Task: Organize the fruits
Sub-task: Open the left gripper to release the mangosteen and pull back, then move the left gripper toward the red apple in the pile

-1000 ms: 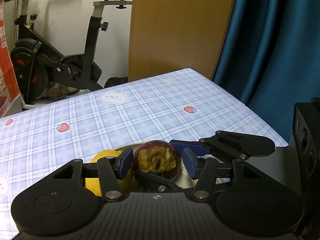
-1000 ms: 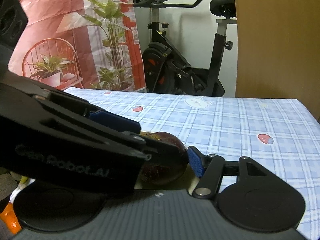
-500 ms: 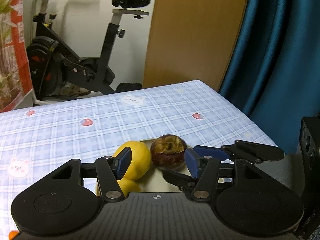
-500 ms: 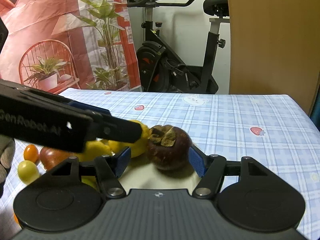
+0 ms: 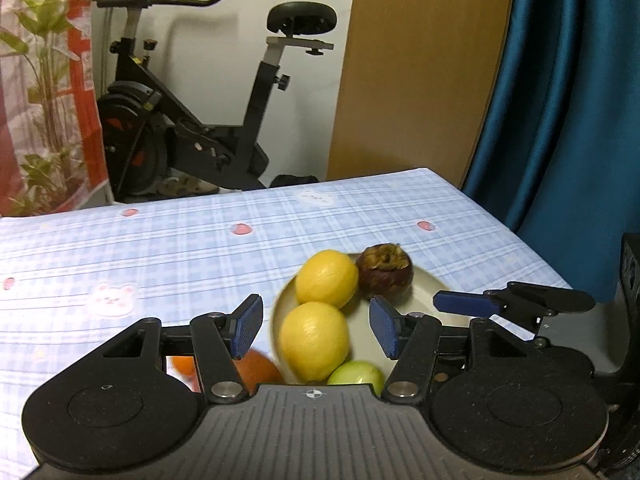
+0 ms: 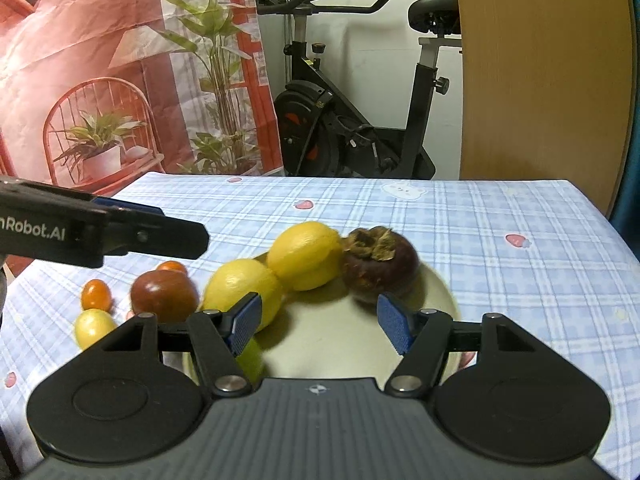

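Observation:
A dark purple mangosteen (image 5: 384,272) (image 6: 380,266) rests at the far rim of a pale plate (image 5: 436,284) (image 6: 436,292), touching one of two lemons (image 5: 326,278) (image 6: 304,254). The other lemon (image 5: 314,340) (image 6: 240,284) and a green fruit (image 5: 356,374) (image 6: 250,356) lie nearer. My left gripper (image 5: 316,328) hangs open above the near lemon, holding nothing. The right gripper (image 6: 319,325) is open over the bare plate, short of the mangosteen. The left gripper (image 6: 160,232) also shows at the left of the right wrist view.
Left of the plate on the checked cloth lie a dark red tomato (image 6: 164,294), two small orange fruits (image 6: 96,294) and a small yellow one (image 6: 94,326). The table's far edge faces an exercise bike (image 6: 352,132); a blue curtain (image 5: 560,120) hangs right.
The left gripper's pads stood around the mangosteen; both grippers have since pulled back and up, and the mangosteen stays on the plate. The left gripper has swung away to the left.

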Action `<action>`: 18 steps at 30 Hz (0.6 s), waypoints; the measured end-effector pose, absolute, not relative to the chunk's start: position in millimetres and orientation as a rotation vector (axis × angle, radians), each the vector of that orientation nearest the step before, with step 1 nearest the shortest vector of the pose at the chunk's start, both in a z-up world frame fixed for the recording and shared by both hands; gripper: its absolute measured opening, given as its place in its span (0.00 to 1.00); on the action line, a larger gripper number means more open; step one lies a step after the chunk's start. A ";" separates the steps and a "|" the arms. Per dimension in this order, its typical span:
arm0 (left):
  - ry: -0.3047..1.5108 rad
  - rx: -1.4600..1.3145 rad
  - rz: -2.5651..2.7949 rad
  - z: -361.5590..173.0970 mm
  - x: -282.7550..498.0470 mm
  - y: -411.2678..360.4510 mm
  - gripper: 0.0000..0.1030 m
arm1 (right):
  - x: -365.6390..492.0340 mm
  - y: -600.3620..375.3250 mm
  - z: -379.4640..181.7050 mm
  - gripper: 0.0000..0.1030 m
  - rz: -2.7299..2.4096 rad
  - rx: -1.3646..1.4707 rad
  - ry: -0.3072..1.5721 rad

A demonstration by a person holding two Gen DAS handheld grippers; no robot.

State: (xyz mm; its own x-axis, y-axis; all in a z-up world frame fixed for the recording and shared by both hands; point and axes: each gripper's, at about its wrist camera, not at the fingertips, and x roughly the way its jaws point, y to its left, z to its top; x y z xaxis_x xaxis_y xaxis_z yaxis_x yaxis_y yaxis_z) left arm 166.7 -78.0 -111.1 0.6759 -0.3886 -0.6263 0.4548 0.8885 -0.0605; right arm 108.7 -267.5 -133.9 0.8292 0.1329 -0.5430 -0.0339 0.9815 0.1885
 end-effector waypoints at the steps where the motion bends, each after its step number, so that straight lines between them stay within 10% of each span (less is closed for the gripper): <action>1: 0.677 0.105 -0.470 -110.5 163.6 -75.3 0.60 | 106.8 -264.1 -133.3 0.65 0.090 0.174 0.588; 18: 0.635 0.051 -0.399 -103.8 134.9 -10.3 0.60 | 92.2 -218.7 -123.4 0.65 0.133 0.168 0.581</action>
